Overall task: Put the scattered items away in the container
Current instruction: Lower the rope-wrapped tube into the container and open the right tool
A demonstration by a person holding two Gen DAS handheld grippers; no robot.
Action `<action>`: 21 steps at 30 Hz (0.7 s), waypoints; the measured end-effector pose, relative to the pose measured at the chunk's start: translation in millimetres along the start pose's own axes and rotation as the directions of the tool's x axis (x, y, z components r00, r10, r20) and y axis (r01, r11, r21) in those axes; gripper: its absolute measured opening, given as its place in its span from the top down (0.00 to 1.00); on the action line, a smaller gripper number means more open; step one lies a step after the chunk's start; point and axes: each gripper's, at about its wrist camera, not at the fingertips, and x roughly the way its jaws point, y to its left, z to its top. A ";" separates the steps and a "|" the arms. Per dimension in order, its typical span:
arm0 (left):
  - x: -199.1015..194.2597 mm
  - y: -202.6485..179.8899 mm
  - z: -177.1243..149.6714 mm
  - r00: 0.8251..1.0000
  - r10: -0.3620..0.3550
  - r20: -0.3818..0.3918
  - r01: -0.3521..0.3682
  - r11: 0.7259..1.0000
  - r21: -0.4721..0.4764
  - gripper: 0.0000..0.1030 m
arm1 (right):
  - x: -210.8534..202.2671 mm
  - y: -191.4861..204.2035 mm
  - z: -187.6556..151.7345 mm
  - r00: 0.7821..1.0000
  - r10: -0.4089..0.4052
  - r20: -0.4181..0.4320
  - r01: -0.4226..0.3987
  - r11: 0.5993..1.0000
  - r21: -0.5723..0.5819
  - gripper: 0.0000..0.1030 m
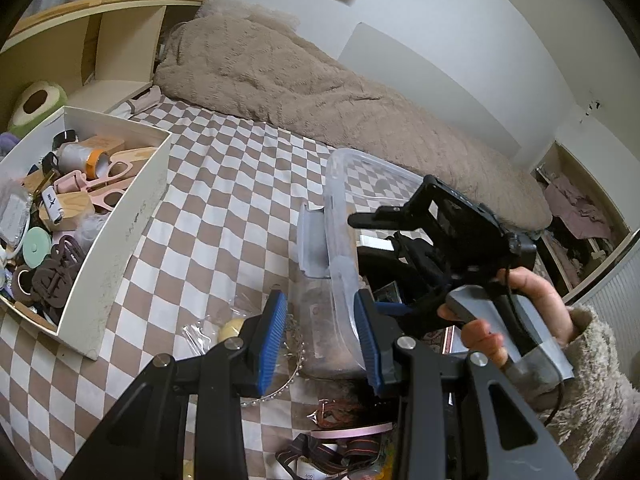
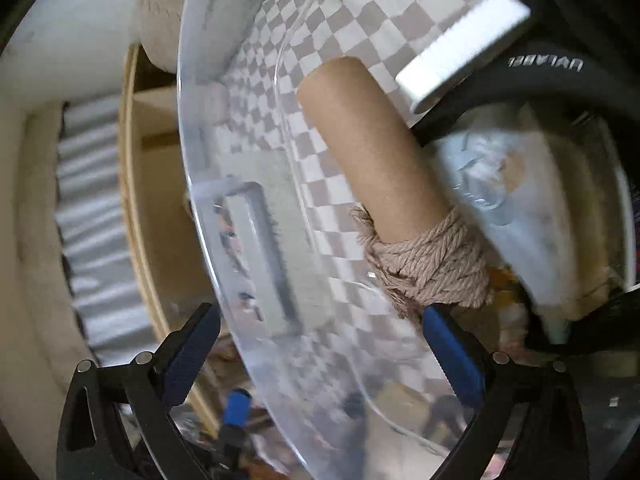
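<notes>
Checkered brown-and-white bedding [image 1: 224,184] carries everything, with a fluffy beige blanket [image 1: 304,80] heaped along its far edge by the wall. Near the left edge stands a white cardboard box [image 1: 120,240] already crowded with tape rolls, wooden pieces and small oddments. The clear plastic container [image 1: 340,216] is tipped up on its side toward the near right part of the bed, and the left gripper [image 1: 320,336] pinches its rim, blue pads pressed on the plastic wall to steady it.

Inside the container, the right wrist view shows a cardboard tube wound with beige twine [image 2: 384,176] lying loose against the clear wall, next to a white block [image 2: 460,48] and a black strap. The right gripper [image 2: 320,360] has its jaws spread wide, nothing between the pads, held by a hand [image 1: 520,308] in a fuzzy sleeve; it looks as if the tube has been dropped in and this step is a release.

Scattered pieces remain at the near edge: a pearl headband [image 1: 280,384], a small bag with a yellow ball [image 1: 228,330], straps and ribbon [image 1: 340,436]. The next move probably calls for drawing the right gripper clear of the container, then reaching for one of these while the left holds the rim firm.
</notes>
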 end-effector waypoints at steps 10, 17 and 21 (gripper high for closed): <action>-4.2 -3.1 -1.7 1.000 -0.009 0.006 0.009 1.000 0.009 0.66 | -13.6 18.5 -7.6 1.000 -0.010 0.010 0.011 0.996 -0.090 0.00; -4.8 -10.4 -3.0 1.000 -0.004 0.008 0.004 1.000 0.025 0.61 | -63.9 32.6 -23.9 0.986 -0.107 0.130 0.135 0.965 -0.226 0.00; -8.6 -16.1 -6.4 1.000 0.014 0.023 -0.014 0.999 0.032 0.32 | -86.9 45.2 -38.3 0.966 -0.137 0.219 0.203 0.927 -0.314 0.00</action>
